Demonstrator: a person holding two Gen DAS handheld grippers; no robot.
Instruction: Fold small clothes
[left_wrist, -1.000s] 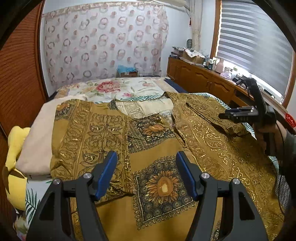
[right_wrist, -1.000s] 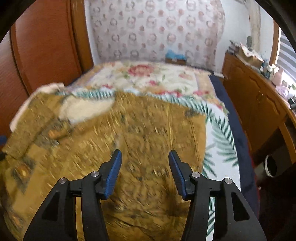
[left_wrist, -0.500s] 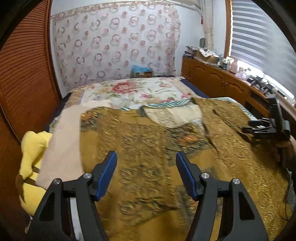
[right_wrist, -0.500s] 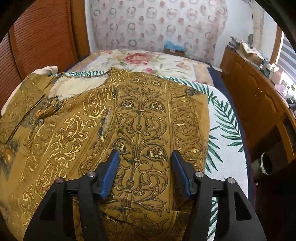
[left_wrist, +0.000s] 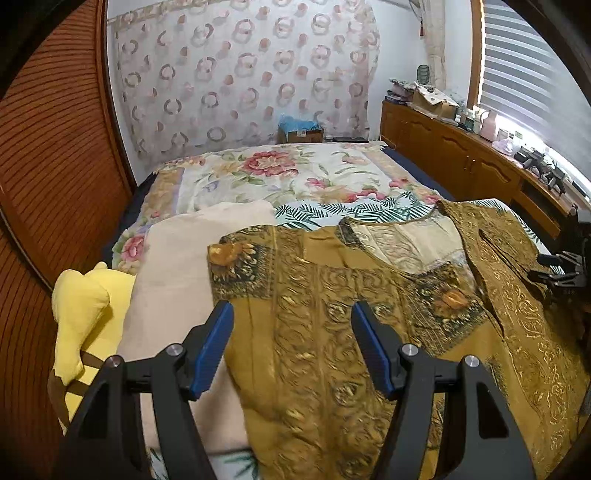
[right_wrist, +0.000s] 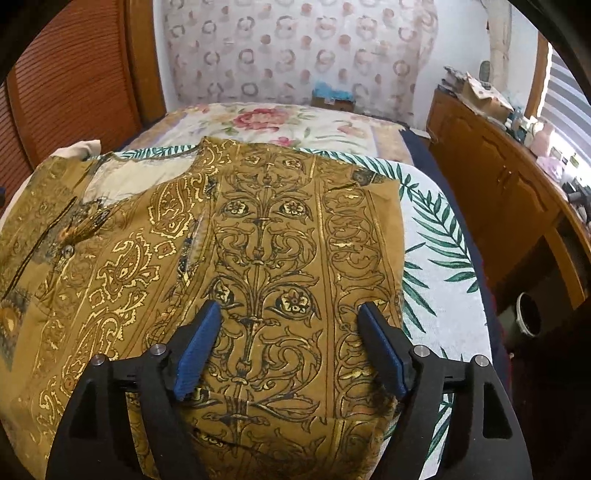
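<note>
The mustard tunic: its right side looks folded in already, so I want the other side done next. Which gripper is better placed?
Probably the left gripper: it hovers open over the mustard tunic's unfolded side, near the edge by the beige cloth. The right gripper, jaws just opened, sits over the folded side.

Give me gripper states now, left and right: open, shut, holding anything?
Left gripper: open, holding nothing, above the mustard patterned garment.
Right gripper: open, jaws have just been opening; the garment's folded side lies below them, not pinched.

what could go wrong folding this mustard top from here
1. The folded panel of the mustard top lies loose; the right tool, jaws just opened and empty above it, may drag it askew.
2. The left tool sits by the beige cloth under the top's edge and might pinch both.
</note>
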